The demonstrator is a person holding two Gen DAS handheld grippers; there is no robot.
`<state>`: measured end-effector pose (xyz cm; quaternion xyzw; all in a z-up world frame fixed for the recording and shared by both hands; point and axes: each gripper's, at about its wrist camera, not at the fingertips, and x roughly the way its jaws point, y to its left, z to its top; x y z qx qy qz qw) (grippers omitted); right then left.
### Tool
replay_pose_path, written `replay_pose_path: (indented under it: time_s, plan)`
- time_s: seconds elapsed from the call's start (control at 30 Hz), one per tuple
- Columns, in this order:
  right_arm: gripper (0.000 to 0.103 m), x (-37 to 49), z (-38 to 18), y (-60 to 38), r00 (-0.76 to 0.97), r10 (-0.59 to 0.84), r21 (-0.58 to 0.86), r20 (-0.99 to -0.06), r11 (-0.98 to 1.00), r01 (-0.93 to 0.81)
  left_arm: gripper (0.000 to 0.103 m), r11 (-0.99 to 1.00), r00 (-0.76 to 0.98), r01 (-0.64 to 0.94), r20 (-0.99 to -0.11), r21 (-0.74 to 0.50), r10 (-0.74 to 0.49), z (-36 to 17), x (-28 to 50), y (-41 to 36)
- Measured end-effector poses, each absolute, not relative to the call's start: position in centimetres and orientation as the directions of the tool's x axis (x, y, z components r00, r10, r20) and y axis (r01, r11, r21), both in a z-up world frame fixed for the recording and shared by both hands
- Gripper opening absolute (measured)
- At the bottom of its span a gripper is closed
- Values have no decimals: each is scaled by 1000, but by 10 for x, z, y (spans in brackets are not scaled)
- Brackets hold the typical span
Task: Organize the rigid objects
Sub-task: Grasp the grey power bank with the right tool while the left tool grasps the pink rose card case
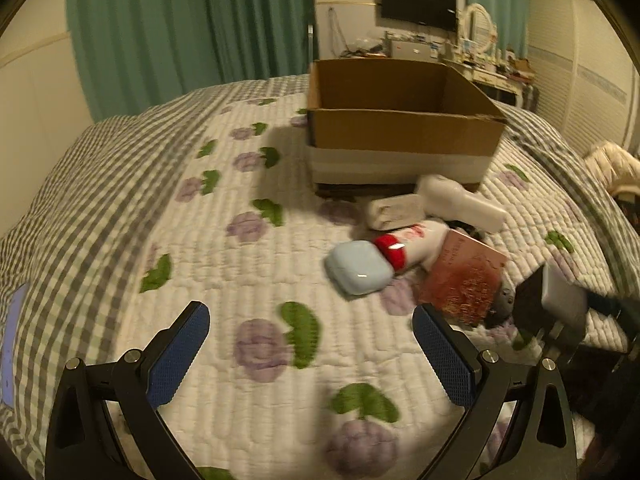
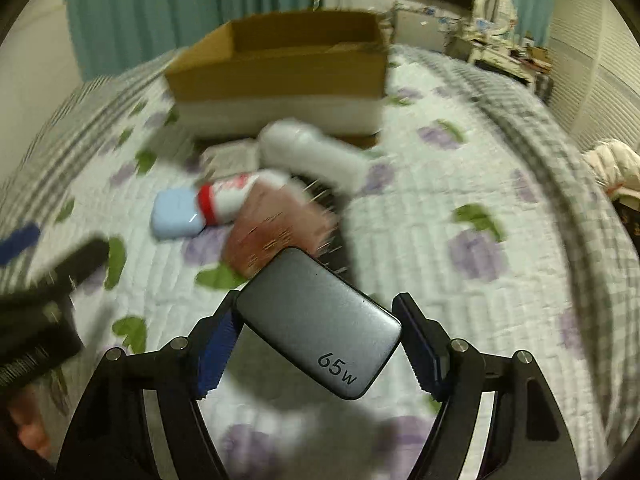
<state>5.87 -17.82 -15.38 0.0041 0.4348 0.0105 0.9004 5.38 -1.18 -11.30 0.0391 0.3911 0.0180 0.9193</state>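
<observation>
My right gripper (image 2: 316, 344) clamps the charger (image 2: 318, 322); I'd carry it level to the box (image 2: 280, 76) ahead, left gripper (image 1: 310, 354) open.

A big bed (image 1: 168, 208) fills most of the room. Its quilt is white with purple flowers and green leaves, and the edges have grey and white checks. Behind the bed hang long green curtains (image 1: 188, 20). The walls (image 1: 344, 4) are a pale cream colour. A black TV (image 1: 418, 3) hangs high on the far wall. Under it stands a white desk (image 1: 492, 74) crowded with small things, and a round white mirror (image 1: 478, 22) sits on top. On the right side are white slatted doors (image 1: 592, 84). The light is warm and a bit dim.
</observation>
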Motion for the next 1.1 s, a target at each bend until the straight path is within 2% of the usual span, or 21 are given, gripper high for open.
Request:
replay_pose_path:
  time_s: [0.17,0.4,0.63,0.67,0.7,0.73,0.77,1.1]
  plan:
    - [75,82,-134,-223,640,-1,65,-768,995,80,103,986,676,103,-737,132,28,-122,65,-48]
    - [75,98,-130,-258,650,-38,86,-759,984,158,103,978,630,204,-770,37,-103,-137,85,-81]
    - [75,107,-143,-258,635,-45,71,-771,985,156,103,969,585,247,-797,-2,-151,-158,116,-101]
    - [75,109,-145,-257,635,-47,65,-771,986,152,101,968,580,250,-799,-6,-155,-160,119,-103]
    - [75,109,-146,-257,634,-49,61,-771,987,151,93,967,578,256,-800,-8,-160,-162,123,-105]
    - [75,111,-147,-257,633,-49,61,-773,987,151,81,963,567,268,-806,-17,-172,-164,126,-108]
    - [75,112,-148,-258,631,-47,64,-774,986,152,75,960,552,279,-813,-29,-185,-166,127,-110]
    - [75,104,-139,-262,646,-49,65,-761,986,151,72,958,585,288,-789,-14,-187,-142,106,-102]
